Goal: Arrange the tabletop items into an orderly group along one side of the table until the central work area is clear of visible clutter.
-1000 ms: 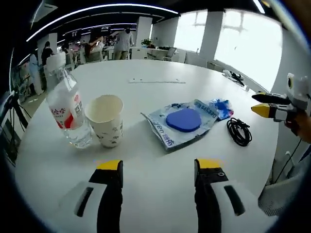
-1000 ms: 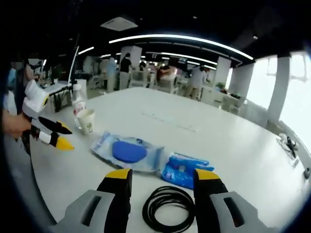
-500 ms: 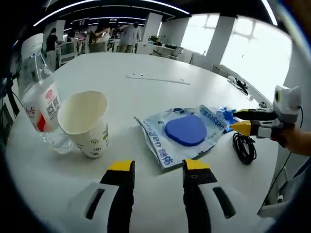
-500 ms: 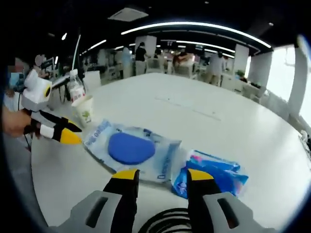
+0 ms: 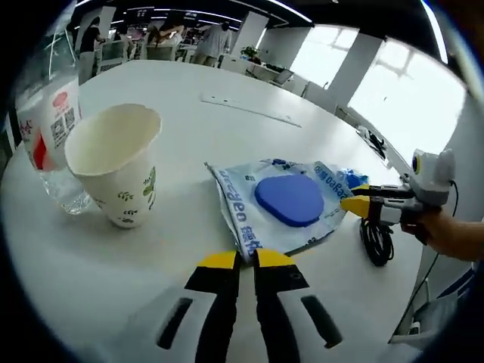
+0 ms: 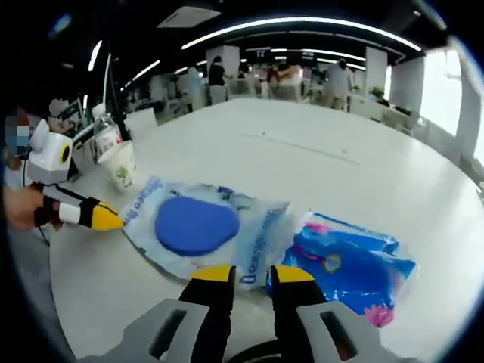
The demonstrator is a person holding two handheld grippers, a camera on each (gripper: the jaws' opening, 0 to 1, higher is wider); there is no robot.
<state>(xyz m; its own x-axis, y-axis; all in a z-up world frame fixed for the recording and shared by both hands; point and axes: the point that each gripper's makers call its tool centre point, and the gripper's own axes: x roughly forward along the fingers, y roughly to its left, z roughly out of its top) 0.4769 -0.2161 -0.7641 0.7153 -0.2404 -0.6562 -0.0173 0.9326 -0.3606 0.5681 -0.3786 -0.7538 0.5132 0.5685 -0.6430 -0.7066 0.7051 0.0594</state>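
Note:
A clear packet with a blue disc inside (image 5: 291,200) (image 6: 197,227) lies flat on the white table (image 5: 189,113). My left gripper (image 5: 247,261) (image 6: 102,218) has its jaws drawn almost together on the packet's near corner. My right gripper (image 6: 253,274) (image 5: 354,203) is closed down on the packet's opposite edge, right beside a blue wipes packet (image 6: 348,265) (image 5: 344,168). A paper cup (image 5: 113,162) (image 6: 121,162) and a water bottle (image 5: 45,136) (image 6: 106,136) stand together at the table's edge. A black coiled cable (image 5: 376,238) lies under the right gripper.
A person's hand (image 5: 454,234) holds the right gripper at the table's rim. A long white strip (image 5: 249,110) lies further across the table. Desks, chairs and people fill the office behind. Bare tabletop stretches beyond the packets.
Both grippers have moved in onto the clear packet from opposite sides, and both pairs of jaws have narrowed from wide open to nearly together. The items on the table have not shifted.

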